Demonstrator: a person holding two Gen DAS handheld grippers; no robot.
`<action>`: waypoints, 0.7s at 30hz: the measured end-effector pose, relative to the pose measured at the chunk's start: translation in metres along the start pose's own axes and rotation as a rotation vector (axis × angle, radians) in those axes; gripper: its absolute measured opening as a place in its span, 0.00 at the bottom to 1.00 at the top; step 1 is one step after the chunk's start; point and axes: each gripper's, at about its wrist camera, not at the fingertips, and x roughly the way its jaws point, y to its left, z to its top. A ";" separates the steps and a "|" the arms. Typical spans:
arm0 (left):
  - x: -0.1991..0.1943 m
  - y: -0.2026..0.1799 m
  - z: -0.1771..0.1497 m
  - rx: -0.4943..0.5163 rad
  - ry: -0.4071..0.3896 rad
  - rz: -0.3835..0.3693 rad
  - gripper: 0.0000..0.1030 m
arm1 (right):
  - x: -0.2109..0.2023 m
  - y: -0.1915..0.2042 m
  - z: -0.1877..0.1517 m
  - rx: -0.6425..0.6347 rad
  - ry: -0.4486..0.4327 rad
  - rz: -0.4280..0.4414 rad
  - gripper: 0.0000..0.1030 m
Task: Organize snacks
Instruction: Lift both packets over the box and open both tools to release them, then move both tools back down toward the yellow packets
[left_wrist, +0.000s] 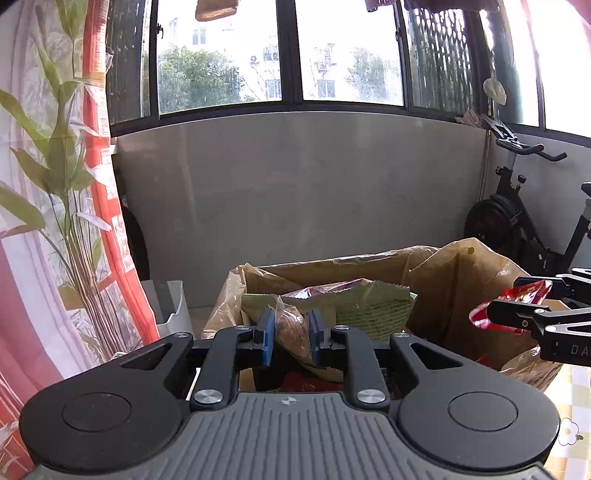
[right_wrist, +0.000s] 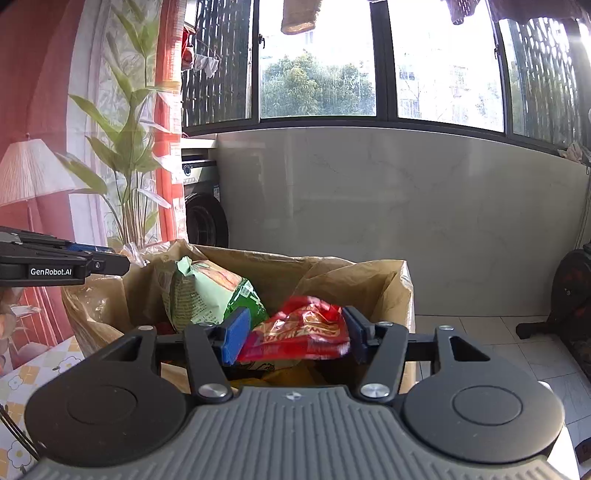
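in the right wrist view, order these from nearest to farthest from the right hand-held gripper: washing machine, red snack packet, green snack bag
1. The red snack packet sits between the right hand-held gripper's blue pads.
2. The green snack bag stands just beyond, to the left, inside the lined cardboard box.
3. The washing machine is farthest, behind the box at the left by the wall.

R gripper (right_wrist: 293, 334) grips red snack pack (right_wrist: 301, 332).

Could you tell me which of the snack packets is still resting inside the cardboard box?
The pale green crinkled packet rests inside the plastic-lined cardboard box; the red foil packet and clear-wrapped brown snack are each gripped.
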 end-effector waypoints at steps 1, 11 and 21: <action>0.000 0.002 0.000 -0.008 0.000 -0.012 0.34 | 0.000 0.000 -0.001 0.007 0.004 -0.001 0.59; -0.029 0.021 -0.010 -0.043 -0.052 -0.035 0.53 | -0.041 -0.003 -0.008 0.045 -0.048 0.041 0.62; -0.074 0.024 -0.052 -0.066 -0.096 -0.086 0.53 | -0.099 0.009 -0.048 -0.006 -0.087 0.101 0.67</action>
